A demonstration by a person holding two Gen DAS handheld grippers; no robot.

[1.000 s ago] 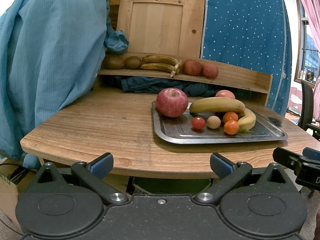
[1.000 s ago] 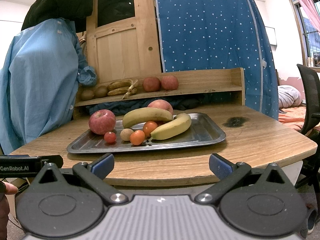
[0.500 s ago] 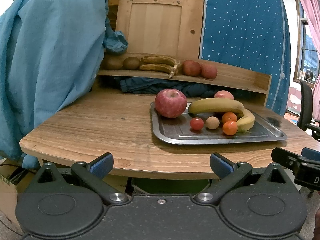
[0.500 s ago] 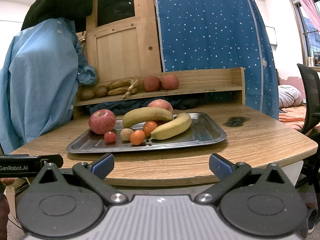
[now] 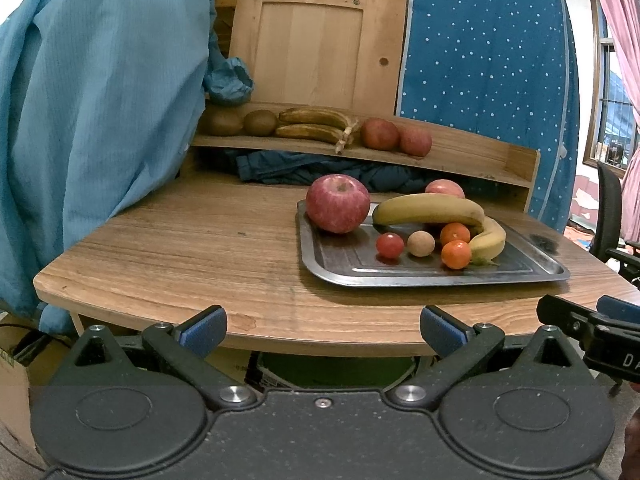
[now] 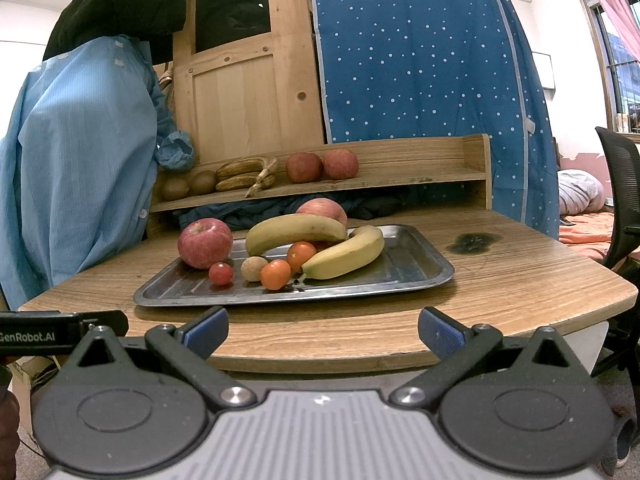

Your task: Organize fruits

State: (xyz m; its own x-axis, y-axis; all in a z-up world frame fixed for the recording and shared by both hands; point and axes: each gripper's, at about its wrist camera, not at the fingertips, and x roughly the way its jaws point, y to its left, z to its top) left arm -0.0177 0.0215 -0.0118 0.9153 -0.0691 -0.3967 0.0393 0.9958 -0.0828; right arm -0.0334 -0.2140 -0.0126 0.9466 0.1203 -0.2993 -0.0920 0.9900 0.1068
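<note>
A metal tray [image 5: 360, 270] [image 6: 420, 276] on the wooden table holds a red apple [image 5: 338, 208] [image 6: 205, 242], a second apple [image 5: 444, 189] behind, two yellow bananas [image 5: 428, 209] [image 6: 344, 254], two small oranges [image 5: 456, 254] [image 6: 275, 274], a small red fruit [image 5: 389, 245] [image 6: 220, 273] and a tan round fruit [image 5: 421, 243] [image 6: 253, 268]. My left gripper [image 5: 323, 330] and right gripper [image 6: 323, 330] are both open and empty, held before the table's front edge, apart from the tray.
A wooden shelf [image 5: 460, 164] [image 6: 400, 184] at the table's back carries kiwis [image 5: 261, 122], brown bananas [image 5: 316, 125] and two apples [image 5: 380, 134]. A blue coat [image 5: 92, 100] hangs at left. A dark cloth lies under the shelf. An office chair [image 6: 620, 200] stands at right.
The left gripper has drifted slightly; the tray appears a little further left in its view. The right view is almost unchanged. Both grippers stay open.
</note>
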